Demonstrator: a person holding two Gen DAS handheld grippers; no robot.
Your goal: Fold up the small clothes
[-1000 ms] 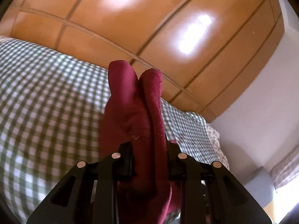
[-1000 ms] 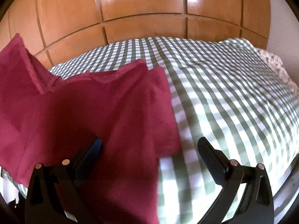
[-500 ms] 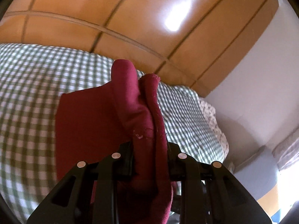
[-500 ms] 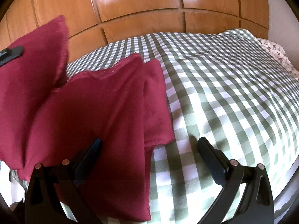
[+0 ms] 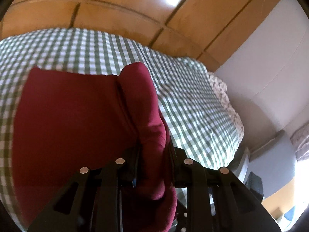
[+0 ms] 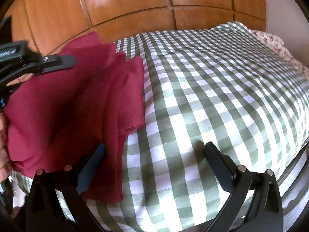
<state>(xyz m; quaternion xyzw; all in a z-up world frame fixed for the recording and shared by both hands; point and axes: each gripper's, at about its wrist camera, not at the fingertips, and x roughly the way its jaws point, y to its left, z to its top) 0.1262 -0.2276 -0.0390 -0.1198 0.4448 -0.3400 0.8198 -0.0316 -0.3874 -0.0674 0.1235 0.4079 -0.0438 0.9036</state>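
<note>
Across the upper part of both frames I see the glossy wooden headboard (image 6: 135,5), its panels split by dark grooves, and beneath it the green-and-white checked bedspread (image 6: 212,96) filling most of the right wrist view. A pale wall (image 5: 270,67) takes the right side of the left wrist frame, with a floral-print cloth (image 5: 227,100) at the bed's far right edge. My task piece, the dark red garment (image 6: 77,106), lies on the bedspread in the left half of the right wrist frame — part of it flat on the checks, part lifted toward the upper left. From the left wrist view the same garment (image 5: 73,125) spreads over the lower left, and a bunched fold of it rises through the centre. My left gripper (image 5: 152,154) is clamped on that fold, its black fingers pressing the cloth from both sides. My right gripper (image 6: 154,152) stands wide apart at the bottom of its frame — nothing between the fingers, the left one overlapping the garment's edge in the picture, the right one over bare checks.
</note>
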